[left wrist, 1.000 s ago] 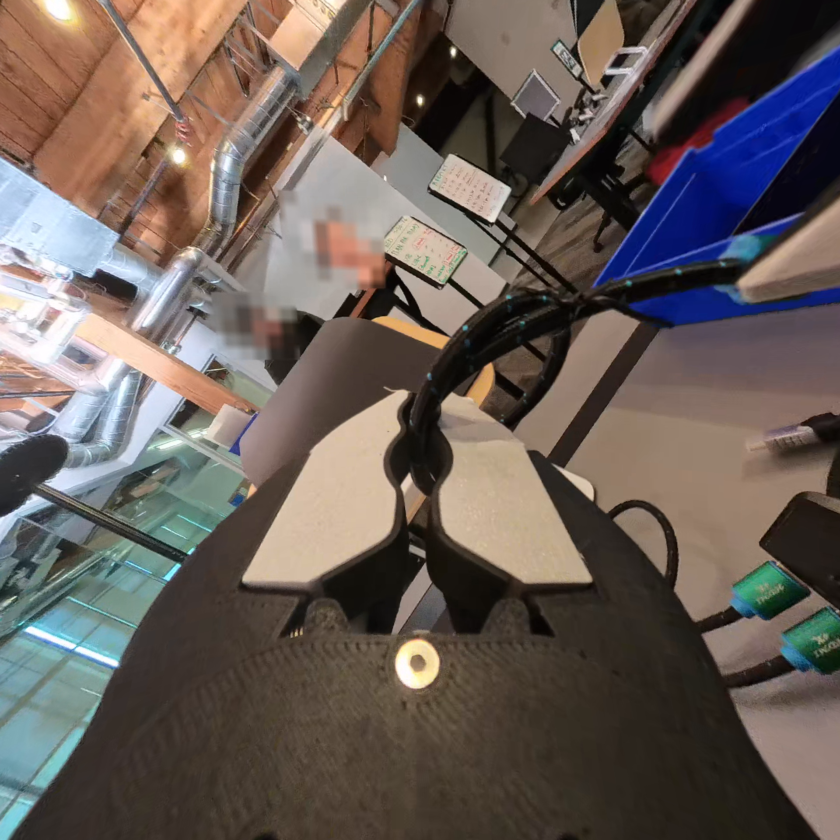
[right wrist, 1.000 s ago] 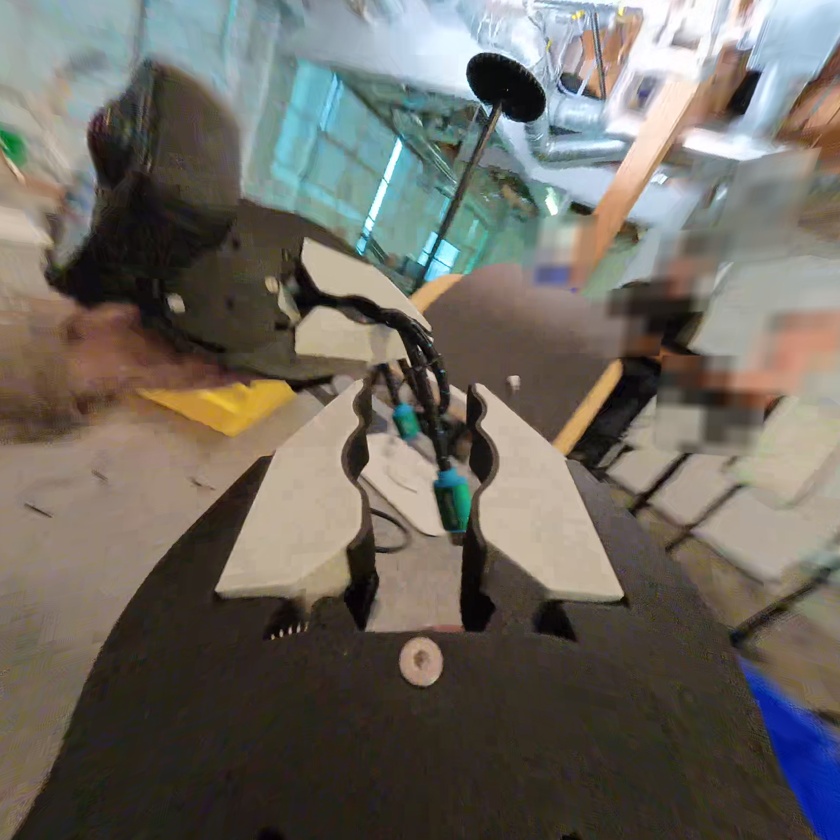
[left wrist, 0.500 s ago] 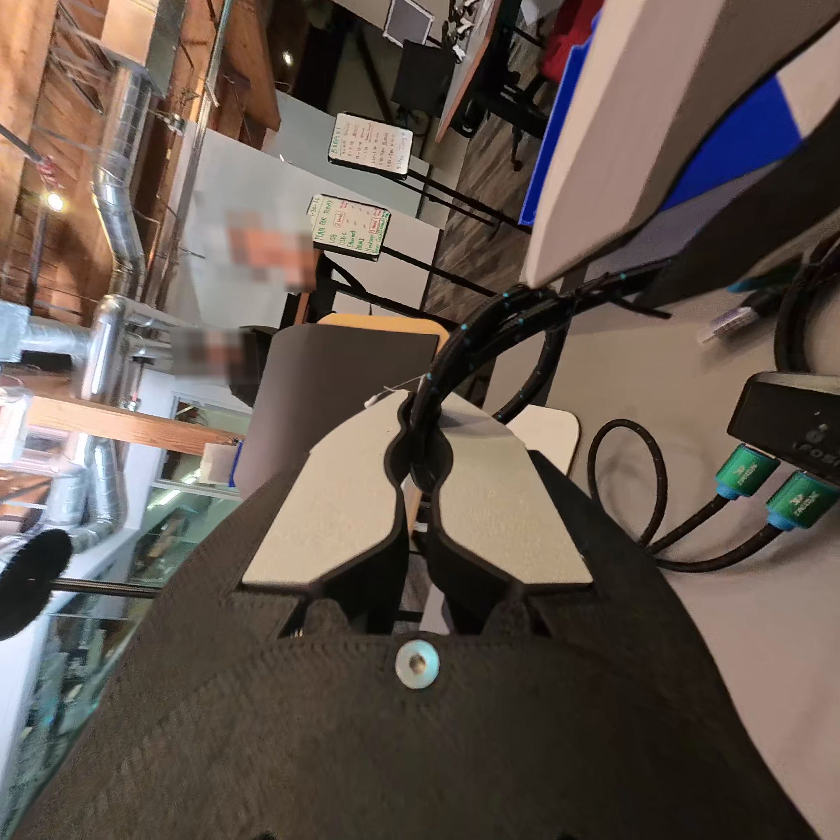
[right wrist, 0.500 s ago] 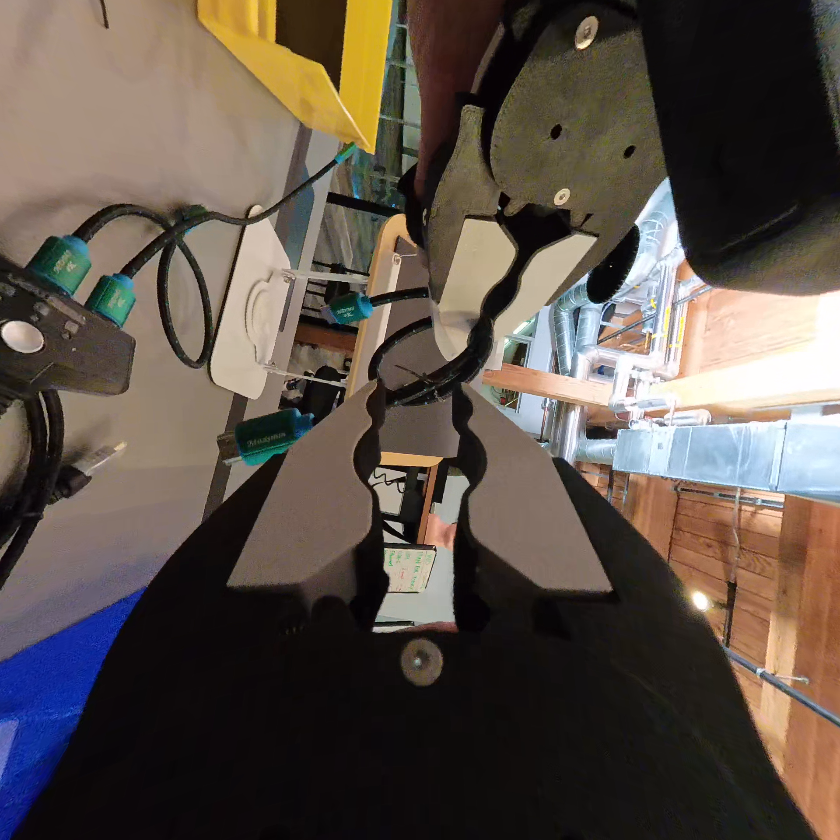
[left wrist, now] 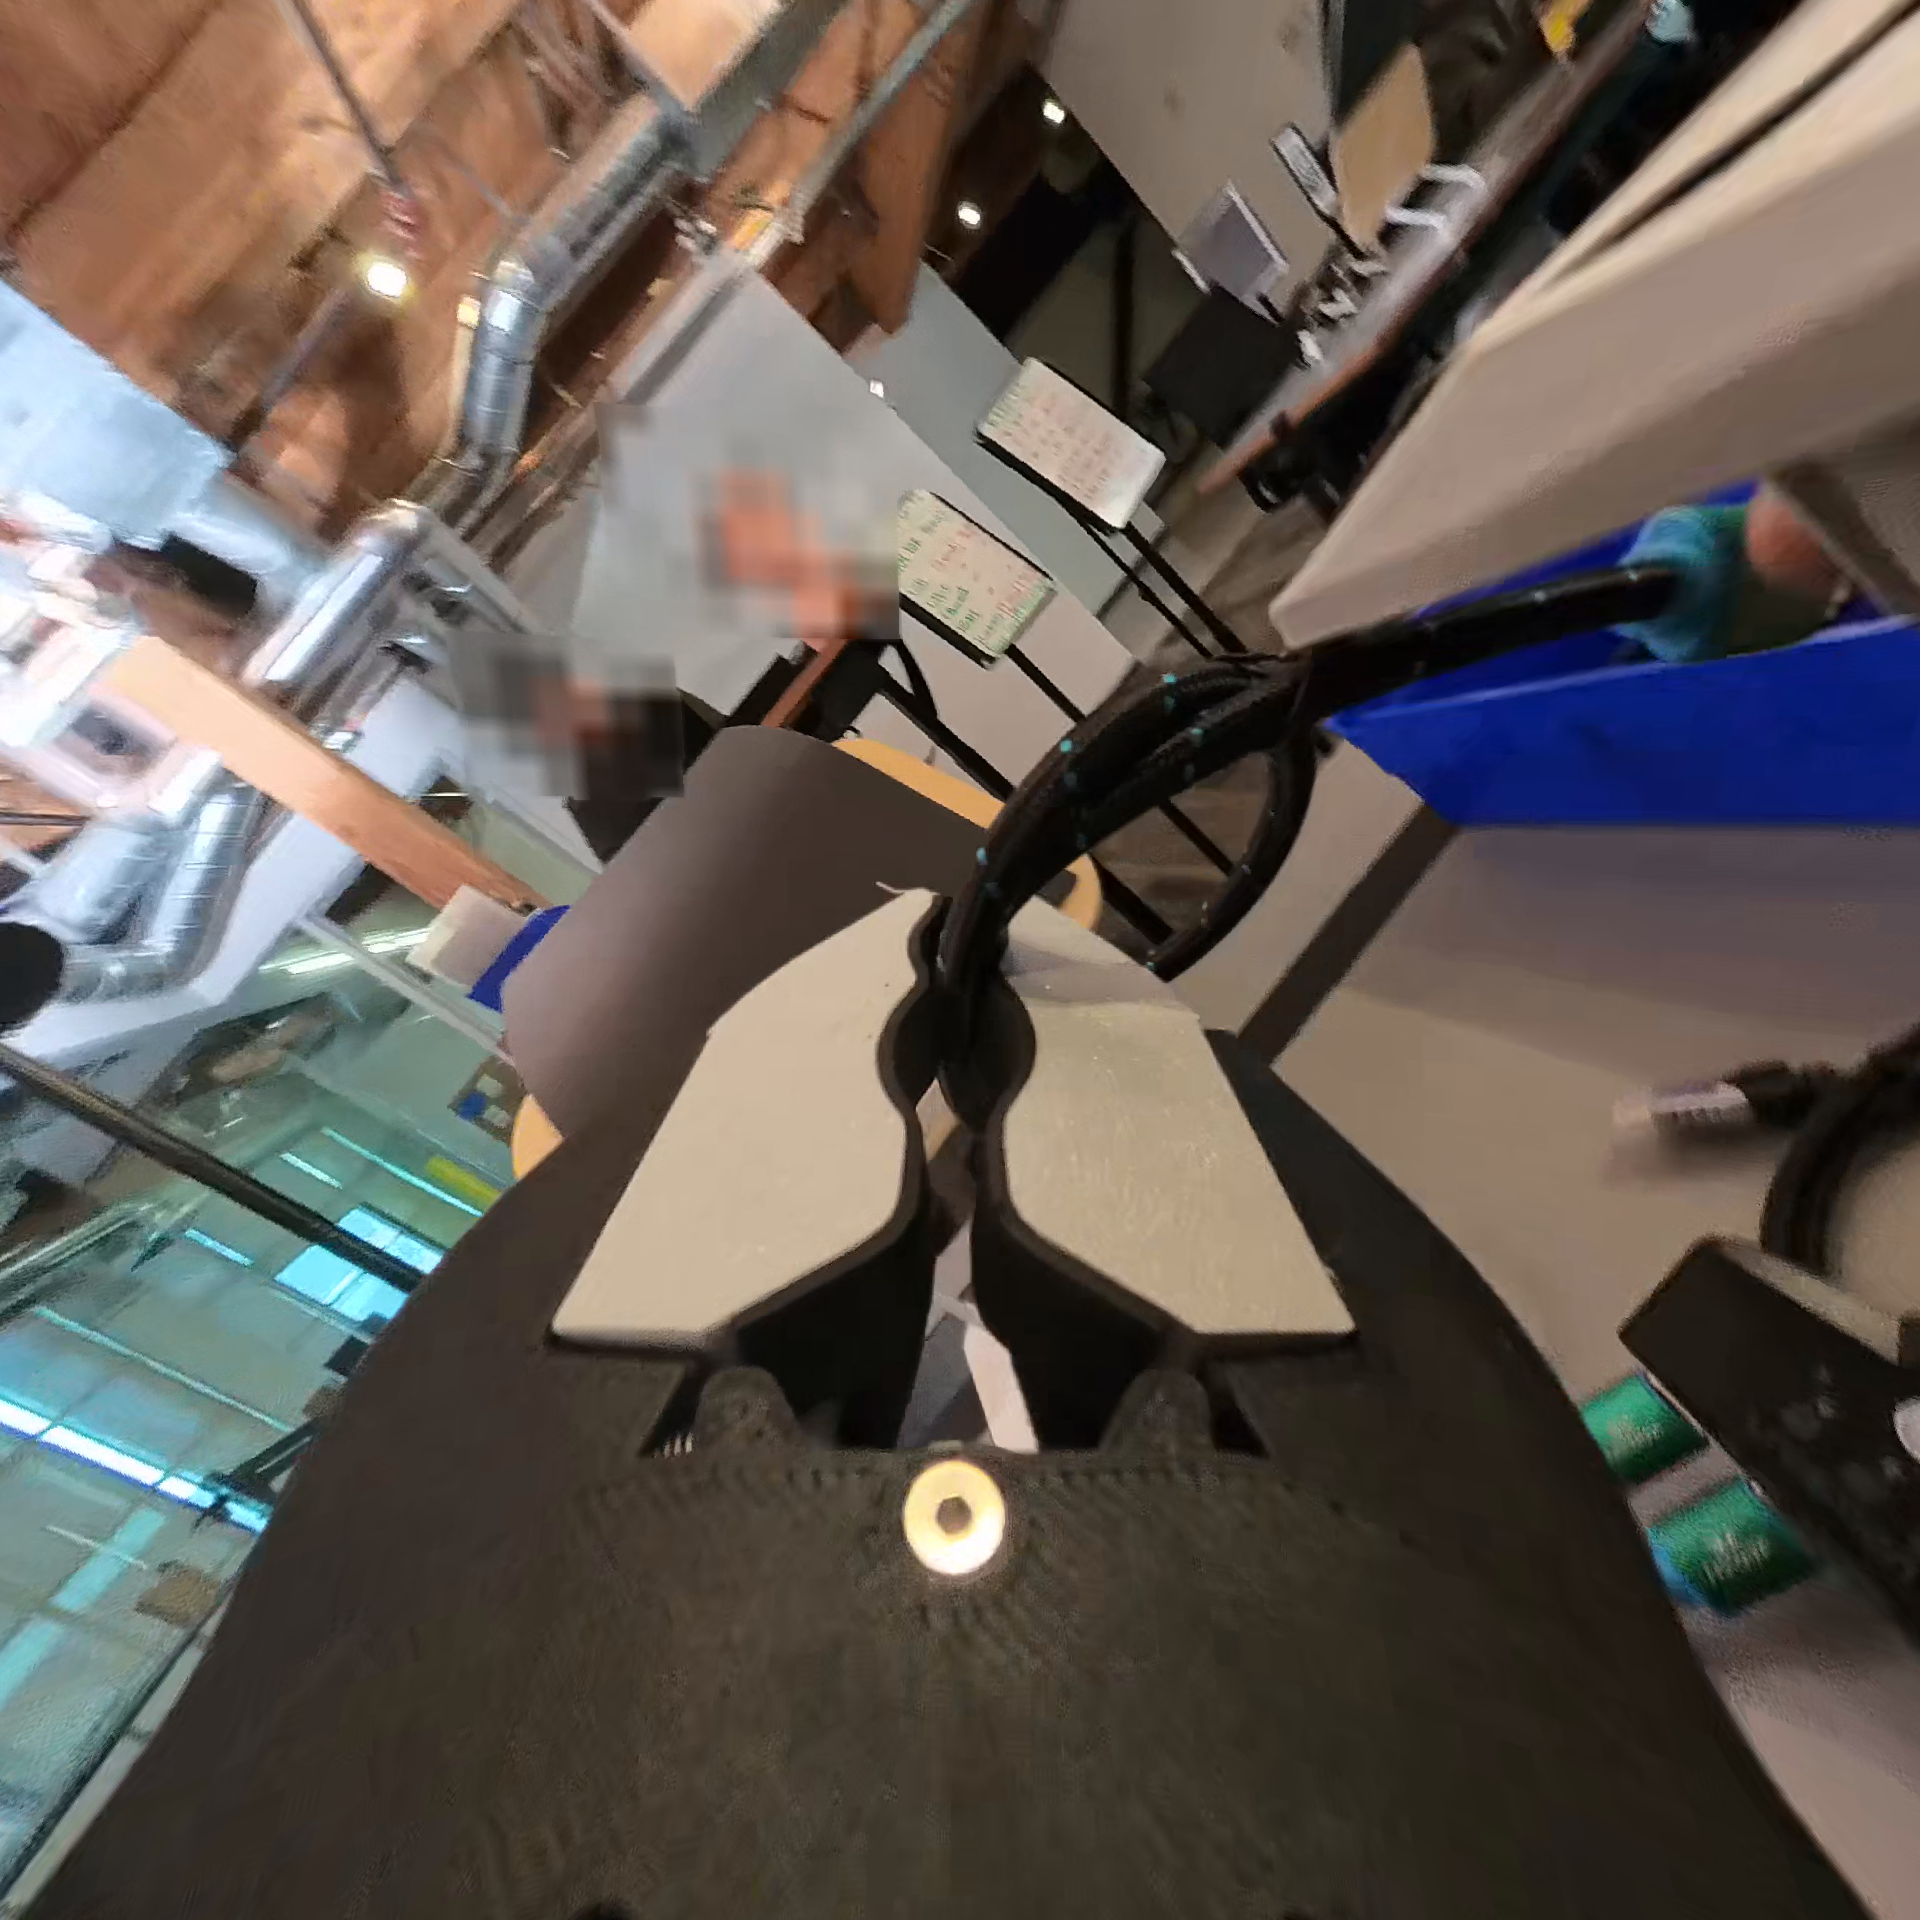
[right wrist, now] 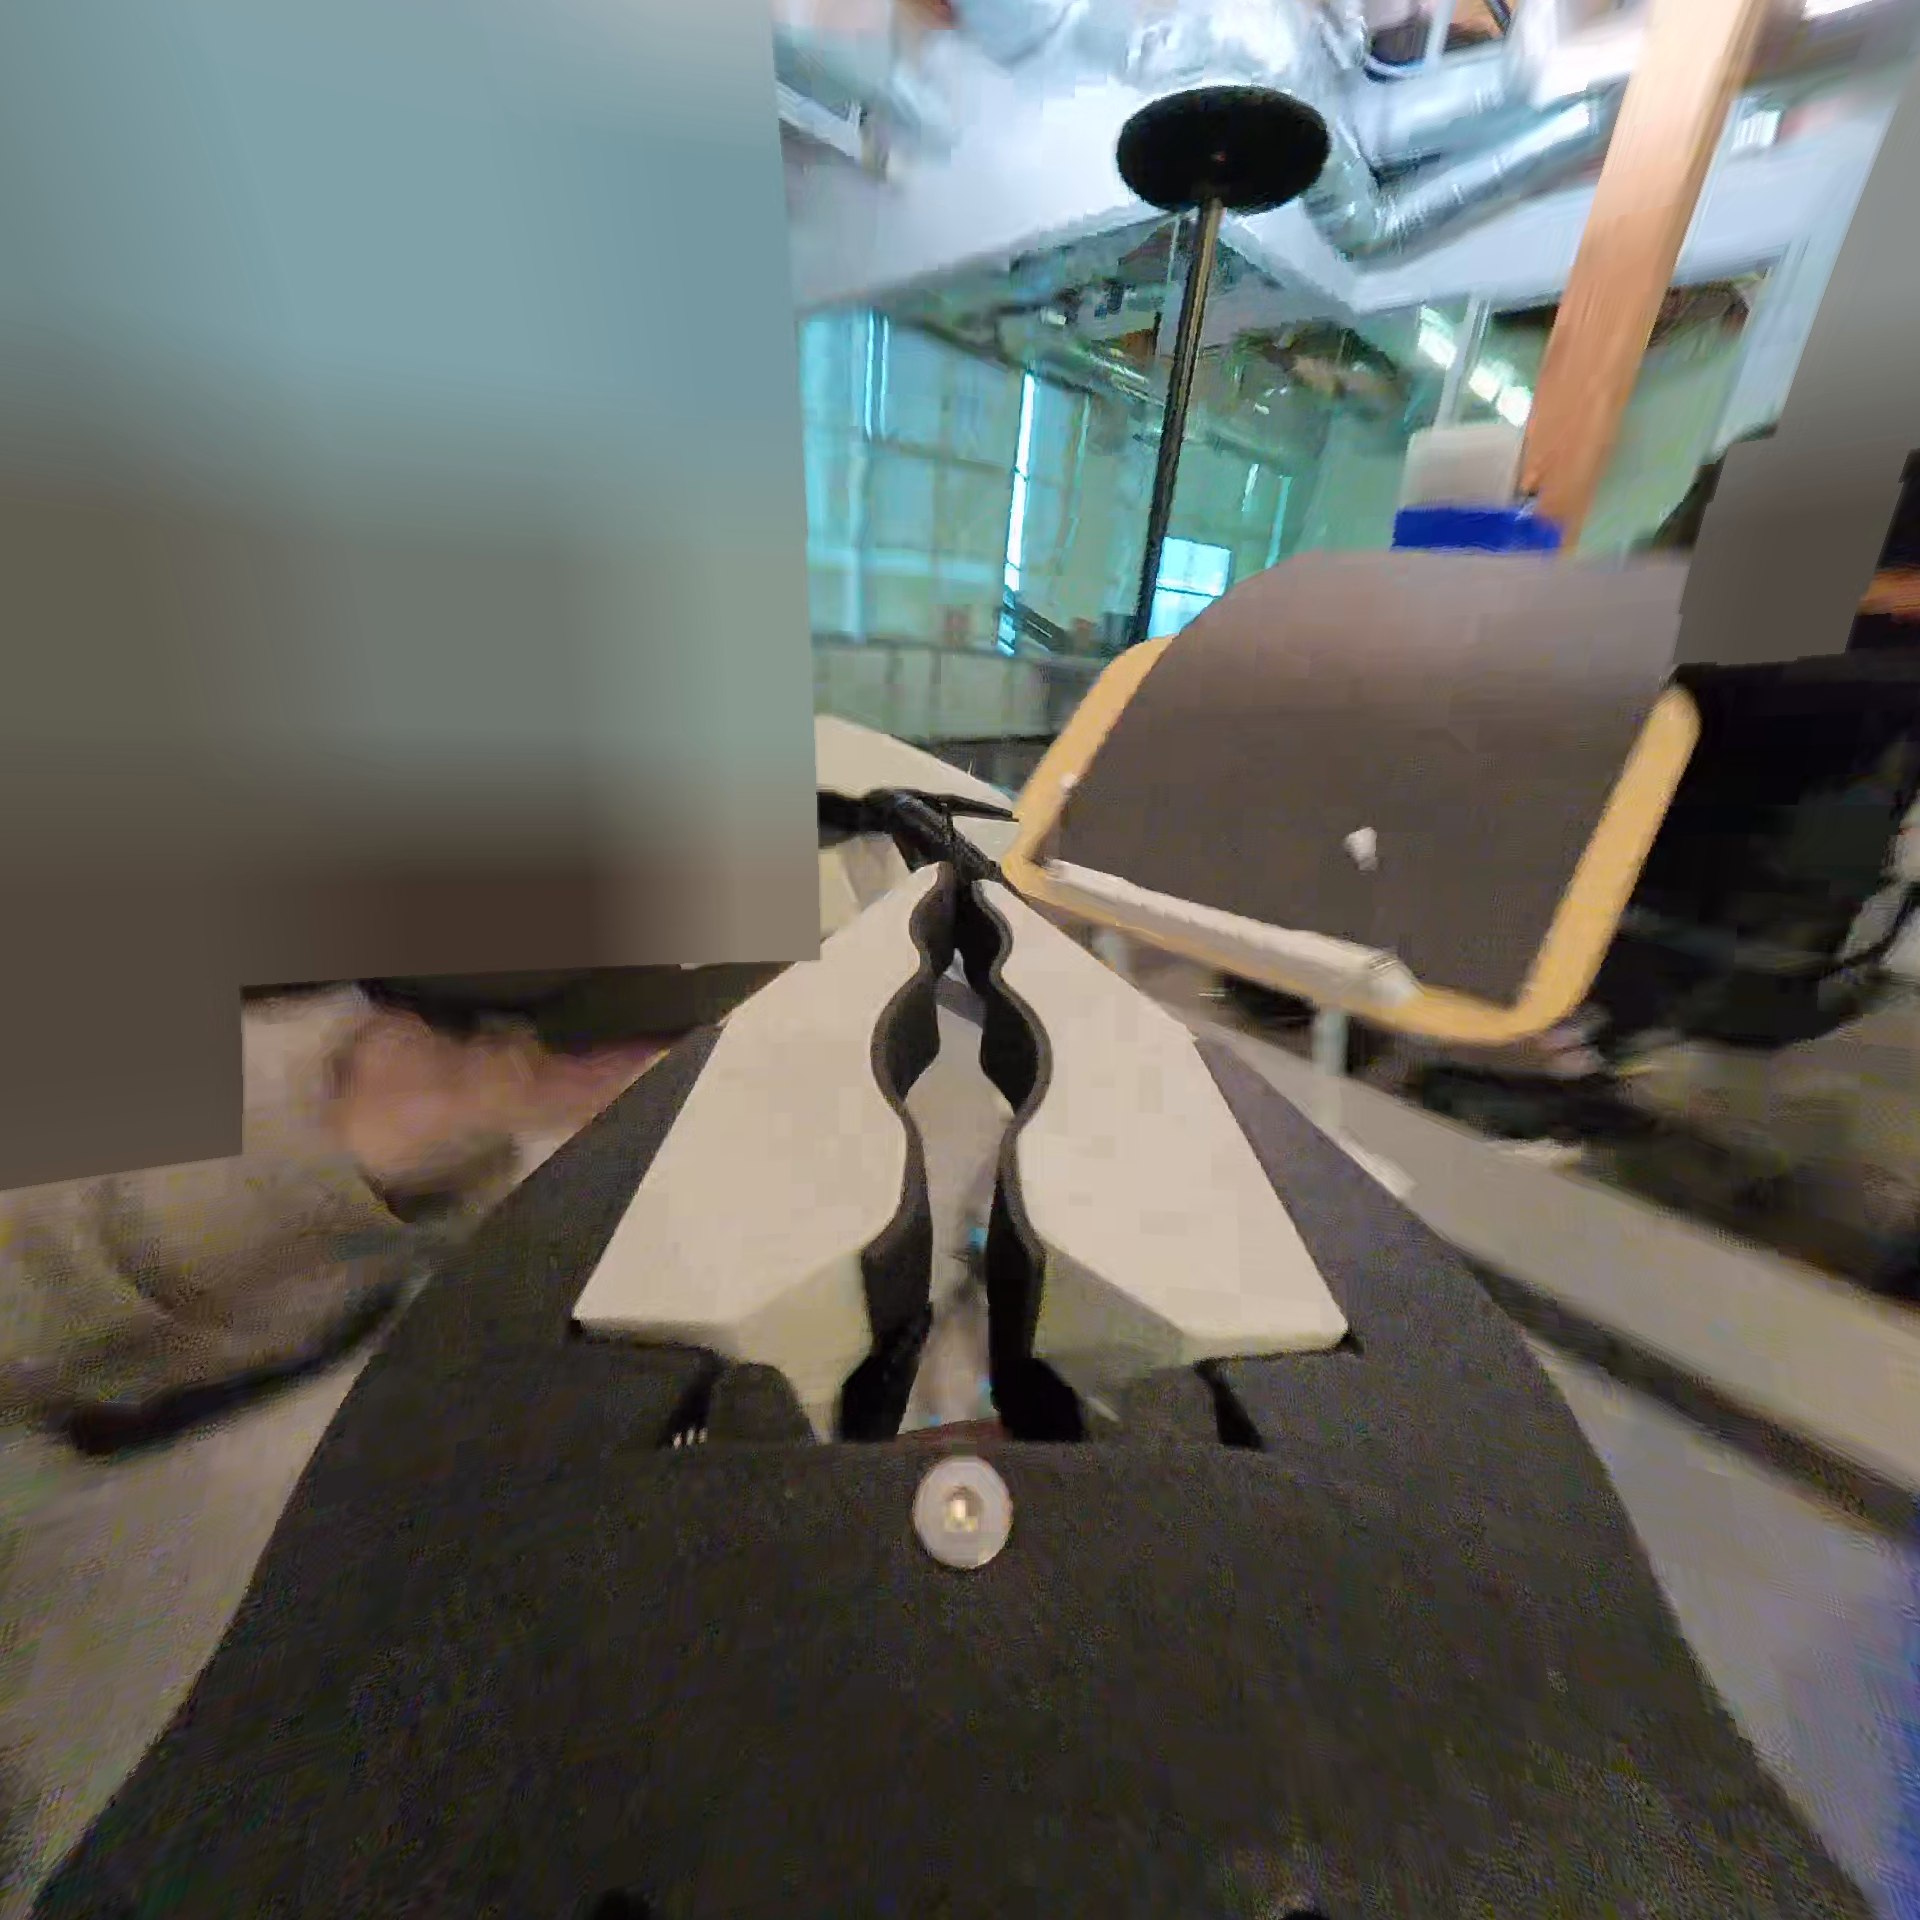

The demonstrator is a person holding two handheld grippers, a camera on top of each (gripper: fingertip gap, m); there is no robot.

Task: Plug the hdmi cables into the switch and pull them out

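My left gripper [left wrist: 961, 971] is shut on a coiled black braided hdmi cable [left wrist: 1101, 774] and holds it off the table. The cable arcs up and right to a teal plug [left wrist: 1704, 582] under the right gripper's pale finger [left wrist: 1558, 343]. The black switch [left wrist: 1787, 1403] lies on the grey table at the lower right, with two green-ended plugs [left wrist: 1683, 1496] at its near side. In the right wrist view my right gripper [right wrist: 961, 894] is closed on the same black cable [right wrist: 920, 821] at its tips. A blur patch hides the left gripper there.
A blue bin [left wrist: 1662, 727] stands on the table behind the cable. A loose plug on a dark cord [left wrist: 1683, 1107] lies beside the switch. A chair back with a wooden rim [right wrist: 1351, 790] stands beyond the table edge [right wrist: 1558, 1226]. People sit farther off.
My right gripper was open and has closed on the cable near its teal plug. Both views have swung. My left gripper has kept its hold on the coil.
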